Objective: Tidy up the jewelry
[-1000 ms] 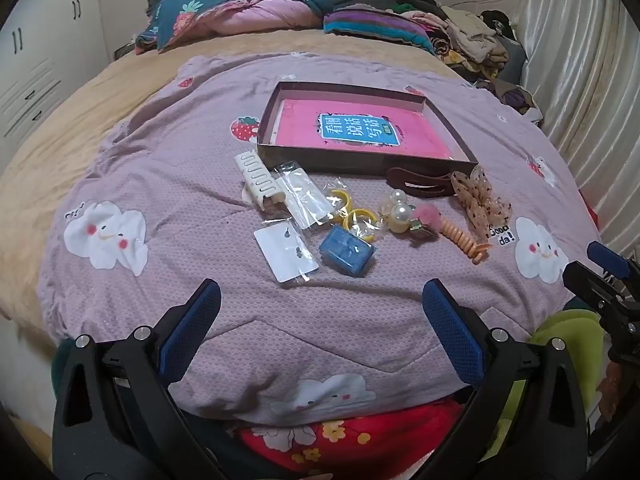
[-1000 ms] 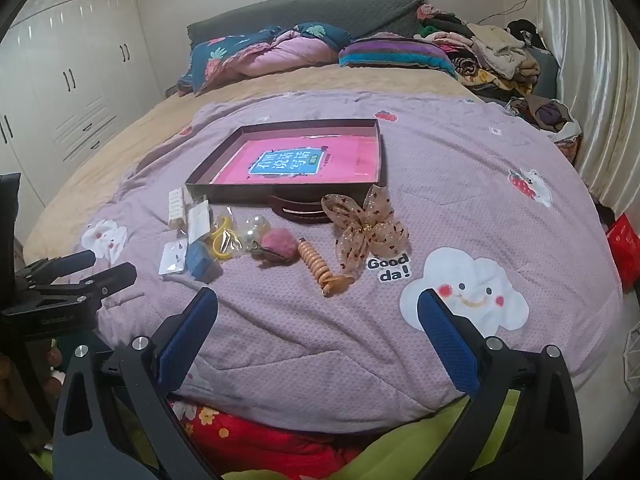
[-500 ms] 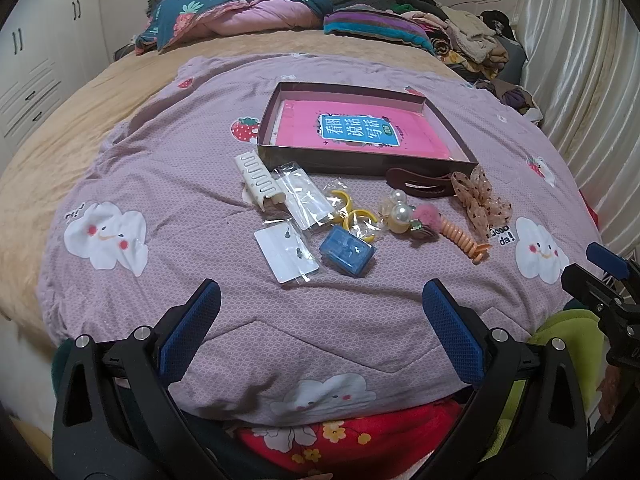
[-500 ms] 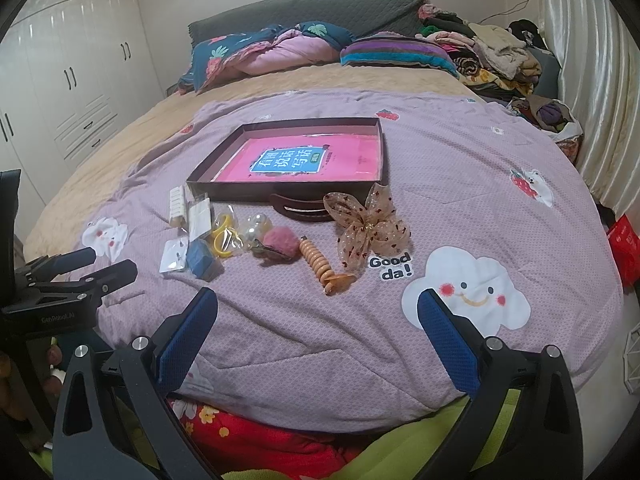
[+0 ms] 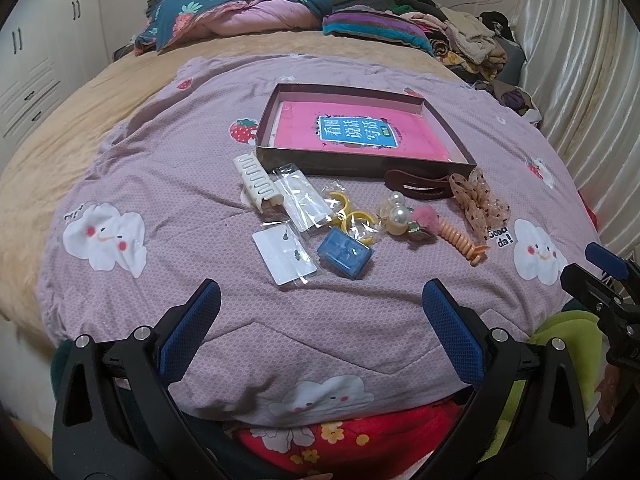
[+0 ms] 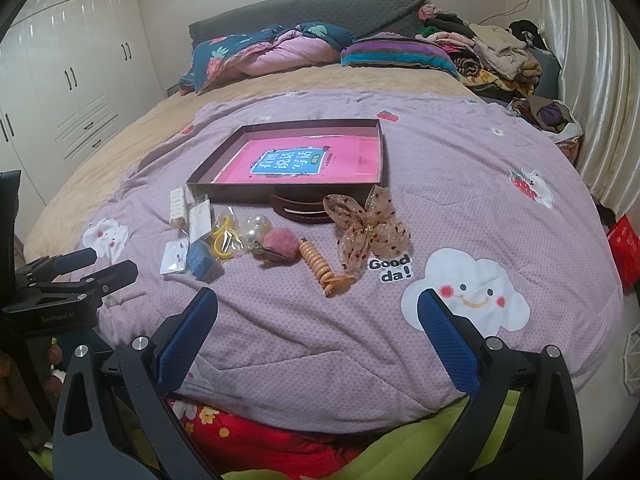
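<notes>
A dark shallow box (image 5: 362, 168) (image 6: 288, 195) with a pink booklet inside lies on the purple quilt. In front of it sit a cream hair claw (image 5: 256, 181), a clear packet (image 5: 304, 200), an earring card (image 5: 285, 254), a blue case (image 5: 345, 253) (image 6: 202, 261), yellow rings (image 5: 354, 220), pearls (image 5: 394, 210), a pink pompom clip (image 6: 278, 245), an orange spiral tie (image 6: 320, 268), a brown clip (image 5: 416, 186) and a dotted bow (image 6: 366, 228). My left gripper (image 5: 320, 300) and right gripper (image 6: 316, 308) both hover open near the bed's front edge, short of the items.
Folded bedding and pillows (image 6: 272, 54) lie at the head of the bed. A heap of clothes (image 6: 492, 60) is at the far right beside a curtain (image 6: 600, 80). White wardrobes (image 6: 72, 80) stand left. A red floral cloth (image 5: 340, 440) hangs below the quilt's edge.
Both views have shifted very slightly; the items on the quilt have not moved, and both grippers stay open.
</notes>
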The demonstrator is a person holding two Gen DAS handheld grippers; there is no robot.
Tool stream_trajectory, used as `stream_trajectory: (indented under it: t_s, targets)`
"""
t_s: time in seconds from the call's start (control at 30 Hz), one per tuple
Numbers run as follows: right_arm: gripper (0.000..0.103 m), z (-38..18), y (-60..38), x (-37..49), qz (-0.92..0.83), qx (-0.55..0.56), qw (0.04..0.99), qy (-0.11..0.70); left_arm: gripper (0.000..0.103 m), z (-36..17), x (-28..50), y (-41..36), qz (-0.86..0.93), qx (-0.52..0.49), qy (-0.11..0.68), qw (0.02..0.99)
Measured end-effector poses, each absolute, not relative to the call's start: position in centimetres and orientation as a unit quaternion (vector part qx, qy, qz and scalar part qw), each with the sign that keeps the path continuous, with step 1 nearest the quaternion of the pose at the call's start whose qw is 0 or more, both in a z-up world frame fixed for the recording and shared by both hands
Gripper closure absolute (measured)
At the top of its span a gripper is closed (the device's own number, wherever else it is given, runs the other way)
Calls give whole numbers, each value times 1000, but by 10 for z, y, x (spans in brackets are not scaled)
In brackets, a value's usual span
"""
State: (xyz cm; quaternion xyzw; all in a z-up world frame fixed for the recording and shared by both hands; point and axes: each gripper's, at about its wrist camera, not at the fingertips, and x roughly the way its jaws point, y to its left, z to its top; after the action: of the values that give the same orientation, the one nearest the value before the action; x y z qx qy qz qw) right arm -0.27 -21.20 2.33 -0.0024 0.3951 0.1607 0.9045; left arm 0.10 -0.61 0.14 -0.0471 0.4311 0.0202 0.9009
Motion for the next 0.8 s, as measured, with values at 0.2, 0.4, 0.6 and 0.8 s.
stream_trajectory:
  t_s: [0.2,0.4,0.6,0.8]
  targets:
    - [4,23,-212,-2,161,-3,905,395,8,3,2,-9,20,-46,431,901]
    - [4,23,-211,-2,161,-2,904,395,8,4,3,-9,20,-47,430,901]
    - [4,23,-213,-2,161,-1,905,395,8,4,3,-9,20,-47,431,901]
    - [4,23,-212,7,157,1,903,400,8,1,7,-8,20,-48,432,900]
